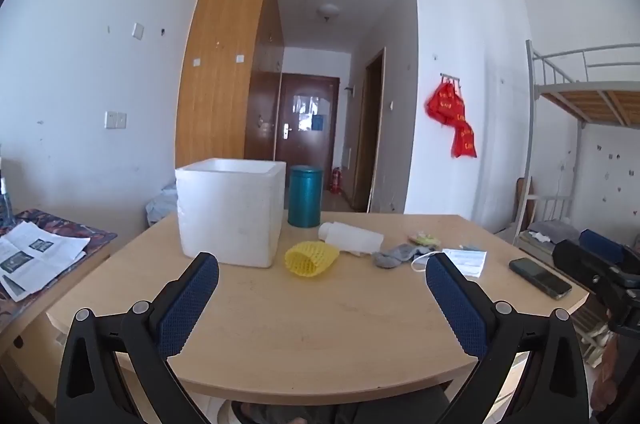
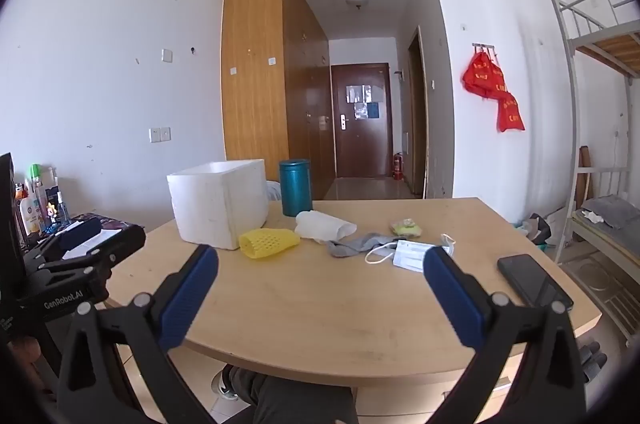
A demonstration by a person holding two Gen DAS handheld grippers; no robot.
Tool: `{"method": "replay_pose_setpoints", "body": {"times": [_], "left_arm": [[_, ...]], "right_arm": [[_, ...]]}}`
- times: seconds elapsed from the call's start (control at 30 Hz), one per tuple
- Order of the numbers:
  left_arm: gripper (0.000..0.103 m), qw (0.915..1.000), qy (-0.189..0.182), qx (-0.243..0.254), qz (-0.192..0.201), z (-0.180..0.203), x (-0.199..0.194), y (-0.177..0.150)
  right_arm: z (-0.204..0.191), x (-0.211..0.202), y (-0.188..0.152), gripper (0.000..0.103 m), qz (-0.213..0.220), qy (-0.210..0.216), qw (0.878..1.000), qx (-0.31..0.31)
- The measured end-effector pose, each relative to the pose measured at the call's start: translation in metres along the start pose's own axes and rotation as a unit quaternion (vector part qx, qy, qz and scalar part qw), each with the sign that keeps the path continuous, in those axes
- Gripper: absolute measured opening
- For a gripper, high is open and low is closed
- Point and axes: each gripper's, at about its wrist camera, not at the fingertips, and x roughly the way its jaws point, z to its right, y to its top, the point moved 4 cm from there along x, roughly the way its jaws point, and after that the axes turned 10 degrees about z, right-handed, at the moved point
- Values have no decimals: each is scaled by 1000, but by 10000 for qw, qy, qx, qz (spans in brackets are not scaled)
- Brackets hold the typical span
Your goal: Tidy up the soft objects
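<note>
A pale wooden bench (image 1: 320, 336) with a smooth, lightly scuffed top and a rounded near edge carries everything. Towards its far left corner stands a white foam box (image 1: 230, 212), square-walled, open-topped and matt, its thick rim slightly grainy. Just behind the box's right side rises a teal metal canister (image 1: 306, 196), a plain upright cylinder with a lid. A yellow foam net sleeve (image 1: 310, 258) lies on its side just beside the box's front right corner, a soft tube of open mesh with its round mouth turned to the near edge. Behind it a white foam sleeve (image 1: 352, 238) lies flat, a smooth rolled tube. To the right a grey sock (image 1: 394, 255) is crumpled in limp folds, and next to it a white face mask (image 2: 412, 252) lies flat with a thin ear loop curling out. A small yellow-green soft item (image 2: 406, 227) sits further back, too small to tell what it is. A dark, glossy phone (image 2: 534, 282) lies flat near the right edge. The left hand-held gripper (image 1: 322, 270) hovers over the near edge with its jaws spread wide and nothing between its ribbed blue pads (image 1: 188, 308). The right hand-held gripper (image 2: 320, 258) also stands wide and empty, black-framed with the same blue textured pads.
</note>
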Motion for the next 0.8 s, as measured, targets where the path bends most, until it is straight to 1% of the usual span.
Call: {"method": "replay_pose_setpoints", "body": {"times": [0.27, 0.43, 0.57, 0.67, 0.8], "left_arm": [[103, 9999, 73, -101, -96, -2, 4, 2], [103, 9995, 61, -292, -114, -8, 6, 2], [103, 9997, 112, -165, -107, -5, 9, 3], [103, 9996, 131, -170, -194, -5, 13, 1], [103, 9994, 162, -220, -209, -6, 18, 1]], "right_arm": [[-2, 3, 2, 103, 2, 30, 10000, 9], [2, 8, 1, 103, -60, -42, 10000, 32], [2, 11, 1, 103, -80, -41, 10000, 23], [2, 14, 0, 103, -120, -29, 9999, -6], [3, 17, -1, 103, -140, -23, 9999, -21]]}}
